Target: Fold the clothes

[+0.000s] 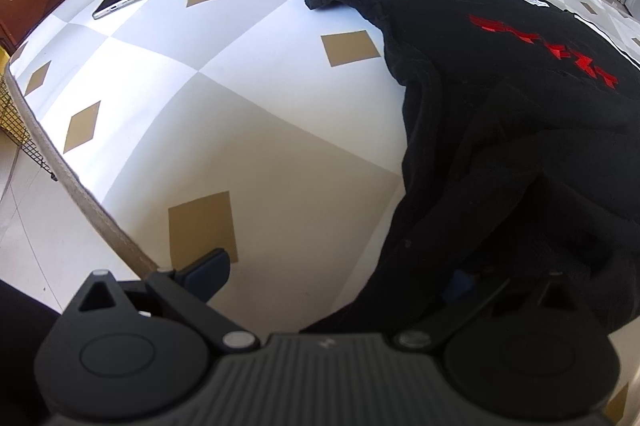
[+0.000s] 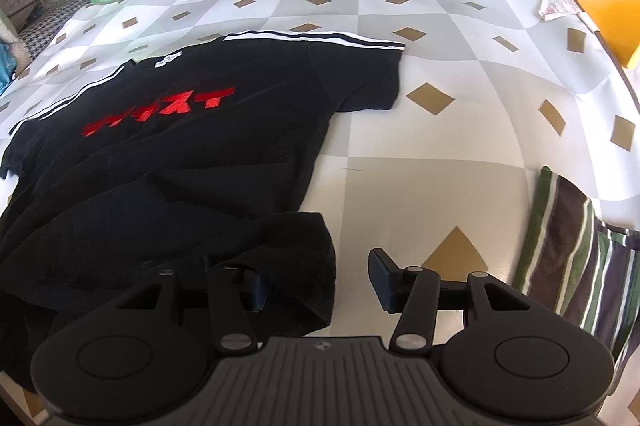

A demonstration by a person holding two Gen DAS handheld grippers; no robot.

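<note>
checkered tablecloth (image 2: pixel 400 166) under black t-shirt (image 2: pixel 180 154)

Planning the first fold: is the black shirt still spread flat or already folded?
Mostly spread: black shirt lies front up on the table, both sleeves out, red print showing; only its near hem is bunched at the open grippers.

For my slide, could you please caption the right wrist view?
Open right gripper straddling the near hem of a black T-shirt on the checked tablecloth.

Black T-shirt (image 2: pixel 168 162) — red lettering, white stripes — on diamond-checked tablecloth (image 2: pixel 420 154)
</note>
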